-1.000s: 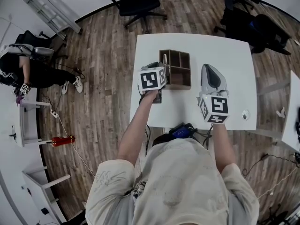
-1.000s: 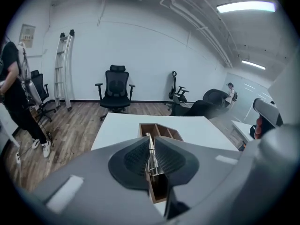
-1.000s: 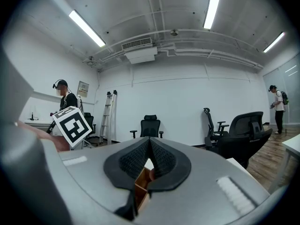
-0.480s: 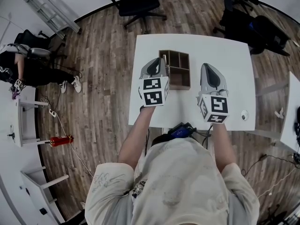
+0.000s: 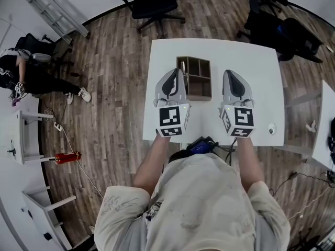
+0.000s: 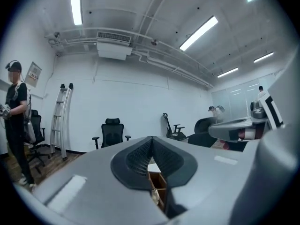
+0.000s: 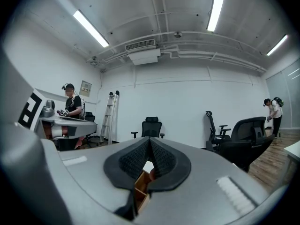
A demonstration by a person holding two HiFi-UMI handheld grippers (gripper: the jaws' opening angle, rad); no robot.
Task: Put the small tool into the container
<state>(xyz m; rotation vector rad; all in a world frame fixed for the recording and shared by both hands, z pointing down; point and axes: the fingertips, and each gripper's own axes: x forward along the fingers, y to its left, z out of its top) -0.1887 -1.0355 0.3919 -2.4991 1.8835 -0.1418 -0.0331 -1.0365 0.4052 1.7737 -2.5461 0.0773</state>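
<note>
At mid-frame beside the container holding the small tool, the left hand-held gripper has drawn back, clenched empty like the right hand-held gripper.

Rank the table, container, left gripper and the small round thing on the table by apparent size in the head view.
Largest: table.
Next, unranked: left gripper and container look about alike, and the gripper is nearer the camera.
Smallest: round thing.
</note>
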